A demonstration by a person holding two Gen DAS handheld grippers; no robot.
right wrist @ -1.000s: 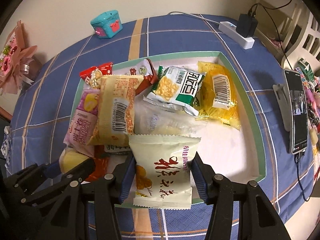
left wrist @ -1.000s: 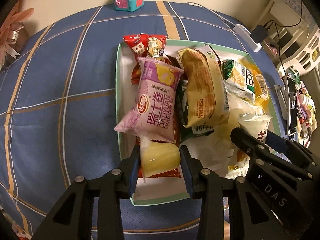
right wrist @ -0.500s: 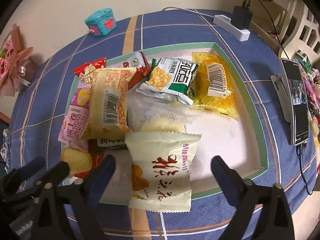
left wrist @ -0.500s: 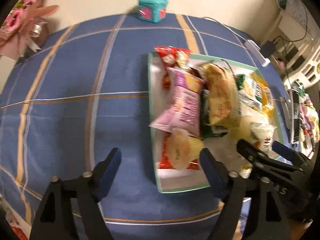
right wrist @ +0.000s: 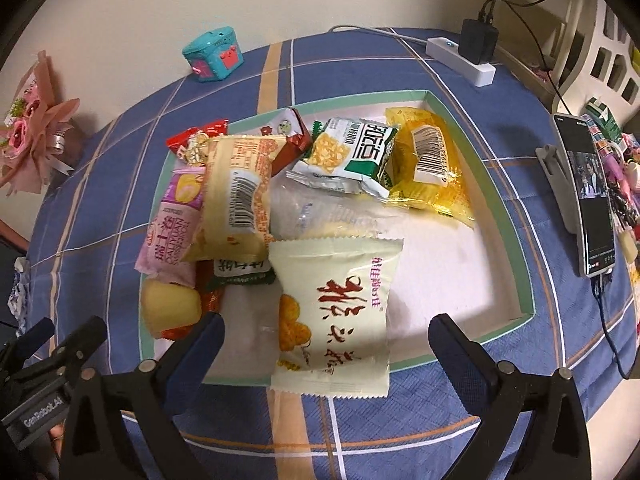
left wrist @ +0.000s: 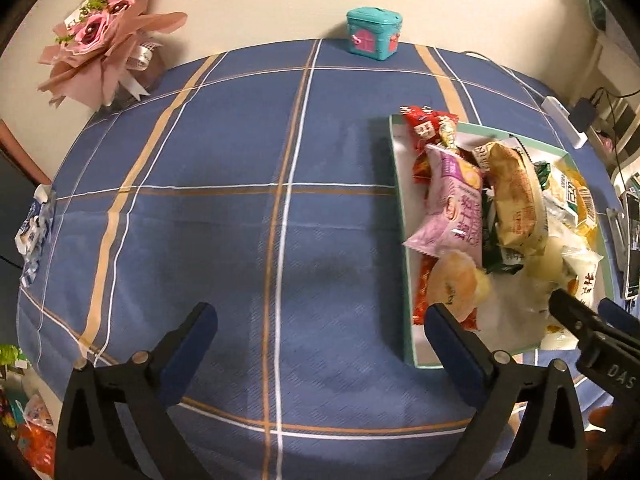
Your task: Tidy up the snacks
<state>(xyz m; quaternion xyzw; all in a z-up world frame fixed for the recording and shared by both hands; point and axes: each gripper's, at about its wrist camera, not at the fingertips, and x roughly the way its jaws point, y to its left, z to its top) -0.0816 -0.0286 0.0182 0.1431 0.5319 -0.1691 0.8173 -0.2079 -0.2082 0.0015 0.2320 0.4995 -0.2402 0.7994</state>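
Blue plaid and bright wrappers
The desk (left wrist: 224,240) cloth is blue with white and tan lines; the tray (right wrist: 516,240) is white, rimmed mint green; a cream packet (right wrist: 332,312) carries red characters.

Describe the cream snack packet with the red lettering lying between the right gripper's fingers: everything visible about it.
The cream snack packet is a pillow-shaped pouch of glossy plastic film with crimped, serrated top and bottom seams. It carries large red brush characters, small pink characters near the top right and a picture of golden fried pieces at lower left. It looks sealed and puffy. It lies flat, face up, straddling the tray's near rim, its bottom end over the blue checked tablecloth. The right gripper stands open around it, neither pad touching.
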